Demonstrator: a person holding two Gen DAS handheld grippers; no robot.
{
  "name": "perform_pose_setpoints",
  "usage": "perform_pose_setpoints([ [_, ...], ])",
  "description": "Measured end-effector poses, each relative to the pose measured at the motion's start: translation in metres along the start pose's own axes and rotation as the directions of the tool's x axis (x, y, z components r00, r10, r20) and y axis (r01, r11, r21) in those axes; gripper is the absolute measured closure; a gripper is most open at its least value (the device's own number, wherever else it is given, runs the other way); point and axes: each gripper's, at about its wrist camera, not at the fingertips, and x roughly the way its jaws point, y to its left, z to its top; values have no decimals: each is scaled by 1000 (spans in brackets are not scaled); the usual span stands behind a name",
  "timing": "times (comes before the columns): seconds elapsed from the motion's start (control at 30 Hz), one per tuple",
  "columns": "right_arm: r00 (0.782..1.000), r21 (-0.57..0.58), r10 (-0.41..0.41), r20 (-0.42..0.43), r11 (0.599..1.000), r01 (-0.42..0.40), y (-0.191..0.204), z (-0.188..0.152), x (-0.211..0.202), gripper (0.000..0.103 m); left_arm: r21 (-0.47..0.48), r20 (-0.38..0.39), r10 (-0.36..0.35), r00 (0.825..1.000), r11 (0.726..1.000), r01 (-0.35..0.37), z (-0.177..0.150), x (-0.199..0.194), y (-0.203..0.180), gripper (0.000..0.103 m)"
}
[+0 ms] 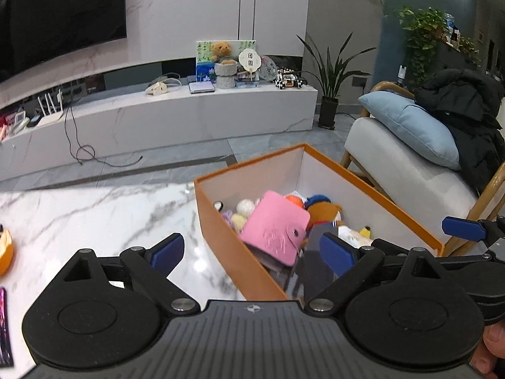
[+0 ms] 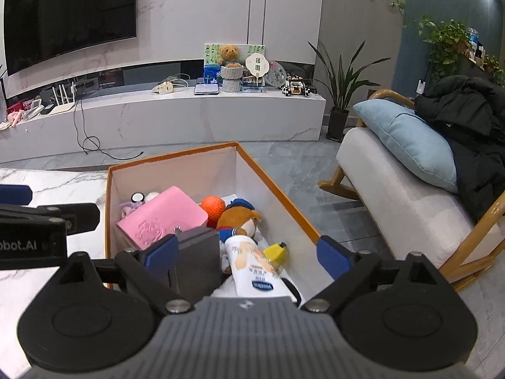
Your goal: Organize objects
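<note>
Left wrist view: the left gripper (image 1: 252, 252) spreads wide and empty over the marble table (image 1: 94, 214) and the orange box (image 1: 221, 237), with a pink wallet (image 1: 274, 227) on top inside.

Right wrist view: the right gripper (image 2: 249, 255), wide and empty, hangs above the box (image 2: 277, 195), revealing a lotion bottle (image 2: 252, 268), orange ball (image 2: 213, 207) and dark grey case (image 2: 197, 259).

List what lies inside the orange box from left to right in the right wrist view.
Pink wallet → orange ball → brown plush toy → yellow item. The dark grey case and the white lotion tube overlap the others, so they are left out.
</note>
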Motion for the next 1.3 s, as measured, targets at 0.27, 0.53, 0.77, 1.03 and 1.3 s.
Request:
perform_pose_setpoints([
  [0.27, 999, 19, -33, -22, 999, 34, -8, -15, -8, 4, 47, -2, -6, 1000, 999, 6, -19, -6, -4, 0],
  [0.53, 999, 83, -47, -12, 995, 48, -14, -13, -7, 4, 46, -18, -26, 1000, 999, 27, -27, 1, 5, 0],
  [0.77, 999, 65, -28, -33, 997, 30, -5, -15, 3, 3, 33, -43, -36, 998, 999, 38, -35, 8, 7, 0],
  [1.03, 998, 56, -34, -51, 998, 37, -4, -20, 5, 3, 29, -58, -39, 998, 999, 41, -37, 9, 2, 0],
  [1.3, 998, 57, -41, -54, 997, 44, -4, -21, 4, 3, 22, -67, -39, 997, 999, 40, -38, 9, -1, 0],
])
